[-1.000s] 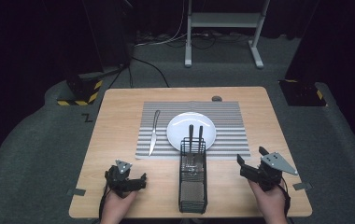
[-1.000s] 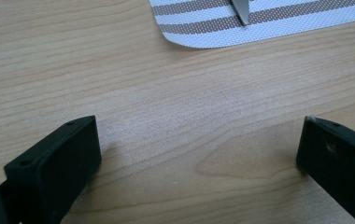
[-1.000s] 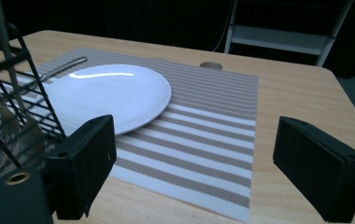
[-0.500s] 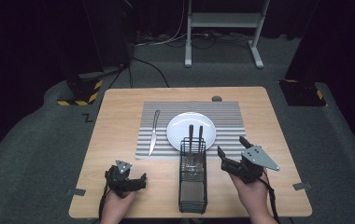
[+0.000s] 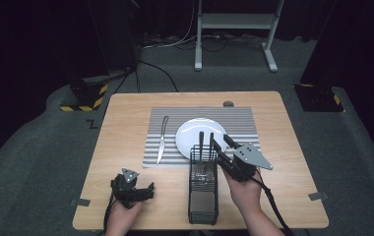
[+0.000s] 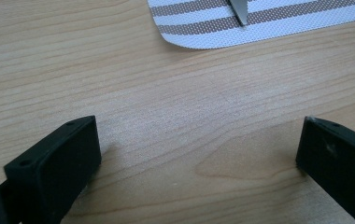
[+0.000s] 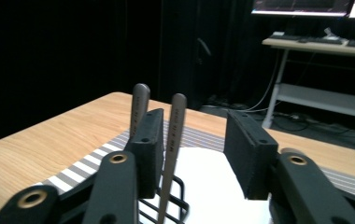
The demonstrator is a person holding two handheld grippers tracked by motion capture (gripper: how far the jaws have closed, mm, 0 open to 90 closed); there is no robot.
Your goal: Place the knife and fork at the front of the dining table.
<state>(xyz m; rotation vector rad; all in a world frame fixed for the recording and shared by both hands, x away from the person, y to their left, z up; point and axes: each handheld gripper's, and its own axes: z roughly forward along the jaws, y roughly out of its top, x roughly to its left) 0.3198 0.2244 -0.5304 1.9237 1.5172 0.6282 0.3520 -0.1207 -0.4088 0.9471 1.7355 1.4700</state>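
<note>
The right gripper (image 5: pixel 218 142) has swung toward ten o'clock to the wire caddy (image 5: pixel 203 196), jaws just closing around one upright handle (image 7: pixel 172 140), not yet gripping; the left gripper (image 5: pixel 143 189) stays wide open, empty.

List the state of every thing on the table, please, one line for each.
Knife: flat on placemat.
Plate: empty.
Wire caddy: upright.
Two utensil handles: upright in caddy, one between right jaws, not pressed.
Right gripper: open, jaws just closing.
Left gripper: open, empty.

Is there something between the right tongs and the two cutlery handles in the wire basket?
Nothing visible blocks them. In the right gripper view the right tongs, whose jaws have just been closing, already have the nearer handle between them; the other handle stands just outside one jaw.
</note>
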